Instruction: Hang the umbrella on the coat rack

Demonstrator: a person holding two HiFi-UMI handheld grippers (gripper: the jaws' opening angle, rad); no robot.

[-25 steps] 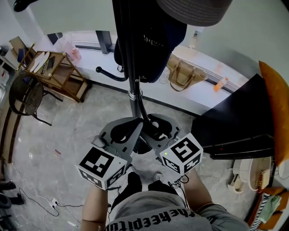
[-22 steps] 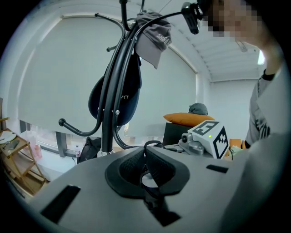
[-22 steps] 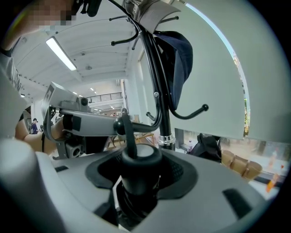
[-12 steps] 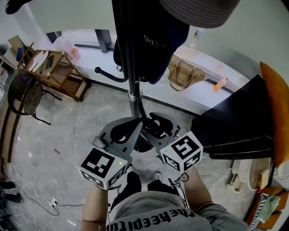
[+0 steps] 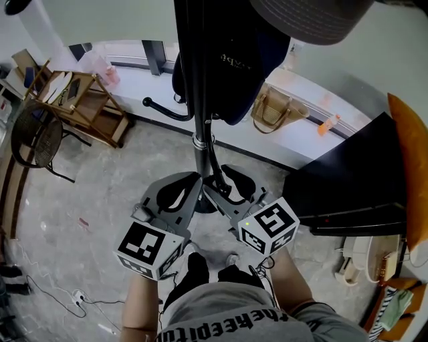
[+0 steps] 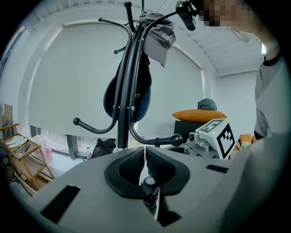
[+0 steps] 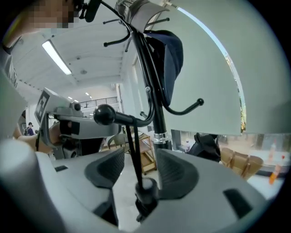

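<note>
Head view looks steeply down a black metal coat rack (image 5: 199,127). A dark navy fabric bag (image 5: 234,67) hangs from an upper hook, its contents unseen, beneath a grey hat brim (image 5: 307,17) that is cut off by the top edge. On the white window ledge behind sits a tan woven handbag (image 5: 271,110); what it holds cannot be made out. In the right gripper view, the right gripper (image 7: 140,154) has its jaws standing wide apart, gripping nothing. A thin black doubled cord (image 7: 132,150) hangs over the rack's low ball-tipped hook (image 7: 103,114), just behind the ball. It drops between those jaws until it is lost behind a small dark stub (image 7: 144,186) at the jaw base. It is probably the umbrella's strap; the umbrella's body is hidden in every view. In the left gripper view, the left gripper (image 6: 144,154) has its ribbed pads closed to a hairline slit with nothing between them.
</note>
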